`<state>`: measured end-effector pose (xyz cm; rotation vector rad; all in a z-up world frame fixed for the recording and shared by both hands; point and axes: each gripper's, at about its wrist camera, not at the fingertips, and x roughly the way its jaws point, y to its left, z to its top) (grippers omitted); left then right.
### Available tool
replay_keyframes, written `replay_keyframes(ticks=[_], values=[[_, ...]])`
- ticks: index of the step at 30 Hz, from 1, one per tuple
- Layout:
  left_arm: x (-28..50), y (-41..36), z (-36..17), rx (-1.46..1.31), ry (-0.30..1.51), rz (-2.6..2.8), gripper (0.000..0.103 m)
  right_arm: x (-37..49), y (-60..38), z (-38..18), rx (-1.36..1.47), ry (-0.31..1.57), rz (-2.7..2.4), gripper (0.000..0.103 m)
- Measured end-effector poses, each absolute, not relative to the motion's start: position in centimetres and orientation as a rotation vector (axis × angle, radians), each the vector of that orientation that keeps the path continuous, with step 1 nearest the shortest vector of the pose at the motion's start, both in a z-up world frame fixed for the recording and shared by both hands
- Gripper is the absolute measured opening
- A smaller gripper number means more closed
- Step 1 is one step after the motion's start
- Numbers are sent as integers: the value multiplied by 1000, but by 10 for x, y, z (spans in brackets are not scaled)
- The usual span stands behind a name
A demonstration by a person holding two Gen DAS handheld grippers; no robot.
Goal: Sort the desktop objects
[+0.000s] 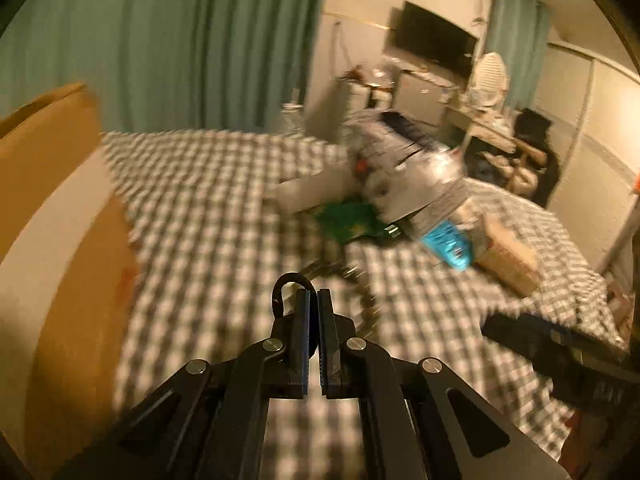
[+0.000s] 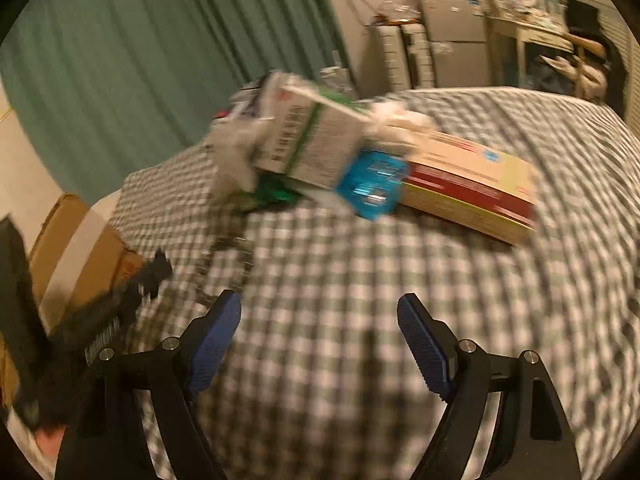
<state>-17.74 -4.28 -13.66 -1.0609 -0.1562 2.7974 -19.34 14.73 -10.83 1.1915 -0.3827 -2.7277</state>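
My left gripper (image 1: 314,292) is shut above the checked cloth (image 1: 208,208), and a thin black loop (image 1: 286,284) sticks out at its left fingertip, seemingly pinched. A metal chain (image 1: 360,280) lies just beyond it. Further off is a blurred pile: a grey-white box (image 2: 312,144) with a green stripe, a blue packet (image 2: 372,184), a green packet (image 2: 276,194) and a flat tan-and-red box (image 2: 472,188). My right gripper (image 2: 319,298) stands open over bare cloth with nothing between its blue pads. The left gripper (image 2: 156,268) shows blurred at the left of the right wrist view.
An open cardboard box (image 1: 60,200) stands at the cloth's left edge. Green curtains (image 1: 140,40) hang behind. Cluttered furniture and a dark screen (image 1: 432,40) fill the far right of the room. Both views are smeared by motion.
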Motion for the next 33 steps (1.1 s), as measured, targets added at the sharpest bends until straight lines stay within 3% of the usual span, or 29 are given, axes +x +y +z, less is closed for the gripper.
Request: replay_keyframes(ticks=[3,4,6,11,12,13,21,33], values=[[-176,-56,-151,-1140,-212,2809,2,-214,117,-114,1156,-310,-2736,77],[-176,-64,-157,-1164,-273,2802,2,-220,109,-117,1157,-282,-2752,63],[-176,-74,-167,-1215,-348,2801,3,-237,93,-130,1214,-240,-2722,50],[-174,-71,-178,-1234,-294,2797,3,-255,72,-152,1281,-148,-2725,51],[-174,-73,-179,-1237,-305,2792,3,-254,68,-152,1287,-105,-2727,37],[-174,-74,-179,-1239,-310,2792,3,-252,66,-151,1288,-68,-2718,11],[-158,-72,-165,-1251,-376,2770,3,-205,98,-116,1251,-348,-2641,11],[-91,-56,-78,-1066,-354,2705,3,-93,109,-51,1137,-408,-2672,11]])
